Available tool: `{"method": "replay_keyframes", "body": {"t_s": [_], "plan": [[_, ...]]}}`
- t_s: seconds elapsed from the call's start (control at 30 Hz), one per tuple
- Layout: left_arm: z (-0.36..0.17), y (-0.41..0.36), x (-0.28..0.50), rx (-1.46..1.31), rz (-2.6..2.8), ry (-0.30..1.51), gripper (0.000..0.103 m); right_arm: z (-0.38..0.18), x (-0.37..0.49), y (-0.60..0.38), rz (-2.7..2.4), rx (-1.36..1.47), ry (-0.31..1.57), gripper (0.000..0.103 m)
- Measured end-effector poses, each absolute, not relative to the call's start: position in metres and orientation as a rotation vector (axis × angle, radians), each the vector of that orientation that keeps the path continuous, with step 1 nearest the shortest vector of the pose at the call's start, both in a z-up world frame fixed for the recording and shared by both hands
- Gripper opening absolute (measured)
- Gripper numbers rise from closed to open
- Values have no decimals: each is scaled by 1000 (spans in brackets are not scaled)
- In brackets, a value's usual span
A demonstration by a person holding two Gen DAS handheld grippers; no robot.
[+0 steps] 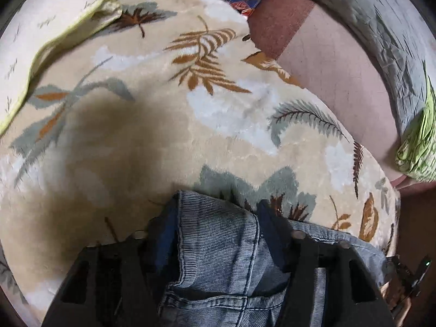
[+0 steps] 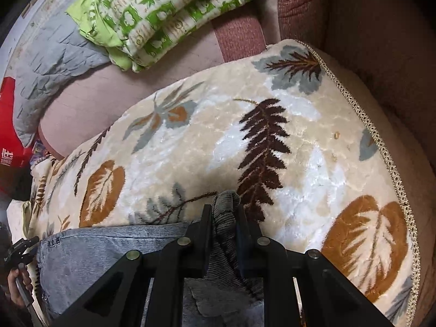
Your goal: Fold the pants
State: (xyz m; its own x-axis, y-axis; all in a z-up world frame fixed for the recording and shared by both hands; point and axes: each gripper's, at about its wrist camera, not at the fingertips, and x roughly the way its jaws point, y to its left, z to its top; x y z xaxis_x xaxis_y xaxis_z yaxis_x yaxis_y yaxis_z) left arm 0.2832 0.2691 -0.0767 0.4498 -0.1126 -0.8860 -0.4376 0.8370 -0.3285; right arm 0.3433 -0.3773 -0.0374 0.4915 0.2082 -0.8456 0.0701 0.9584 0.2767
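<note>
Grey-blue corduroy pants (image 1: pixel 218 245) lie on a cream blanket with leaf prints (image 1: pixel 152 114). In the left wrist view my left gripper (image 1: pixel 215 209) has a wide band of the pants' edge between its two black fingers; the gap is broad and filled with cloth. In the right wrist view my right gripper (image 2: pixel 224 209) is shut on a bunched fold of the pants (image 2: pixel 226 199), held just above the blanket (image 2: pixel 272 141). The rest of the pants (image 2: pixel 109 250) spreads to the left toward the other gripper (image 2: pixel 19 248).
A green-and-white patterned pillow (image 2: pixel 163 19) and a grey quilt (image 2: pixel 46 62) lie on the pink mattress (image 2: pixel 90 100) beyond the blanket. The blanket's braided edge (image 2: pixel 381 147) runs along the right, by a maroon upholstered side (image 2: pixel 368 27). A red box (image 2: pixel 8 125) stands at the left.
</note>
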Motion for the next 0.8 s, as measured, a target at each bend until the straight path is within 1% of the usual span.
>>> {"method": "replay_keyframes", "body": {"t_s": [0.03, 0.07, 0.17, 0.33, 0.43, 0.6, 0.7, 0.77, 0.8], "plan": [[-75, 267, 284, -545, 213, 1117, 4, -38, 344, -377, 87, 290, 1061, 16], [-70, 265, 281, -533, 201, 1101, 2, -37, 343, -377, 88, 289, 1062, 16], [-45, 259, 269, -476, 174, 1044, 2, -27, 339, -376, 97, 284, 1048, 16], [12, 266, 223, -533, 111, 910, 2, 12, 318, -381, 120, 300, 977, 16], [50, 267, 175, -547, 70, 816, 2, 42, 292, -387, 134, 305, 921, 16], [108, 256, 73, -570, -27, 691, 2, 88, 221, -408, 184, 345, 802, 16], [110, 249, 17, -564, -76, 694, 2, 94, 161, -427, 239, 355, 764, 16], [91, 250, -14, -563, -97, 741, 3, 75, 113, -440, 280, 358, 787, 18], [72, 252, -26, -557, -114, 812, 4, 62, 97, -444, 300, 359, 816, 19]]}}
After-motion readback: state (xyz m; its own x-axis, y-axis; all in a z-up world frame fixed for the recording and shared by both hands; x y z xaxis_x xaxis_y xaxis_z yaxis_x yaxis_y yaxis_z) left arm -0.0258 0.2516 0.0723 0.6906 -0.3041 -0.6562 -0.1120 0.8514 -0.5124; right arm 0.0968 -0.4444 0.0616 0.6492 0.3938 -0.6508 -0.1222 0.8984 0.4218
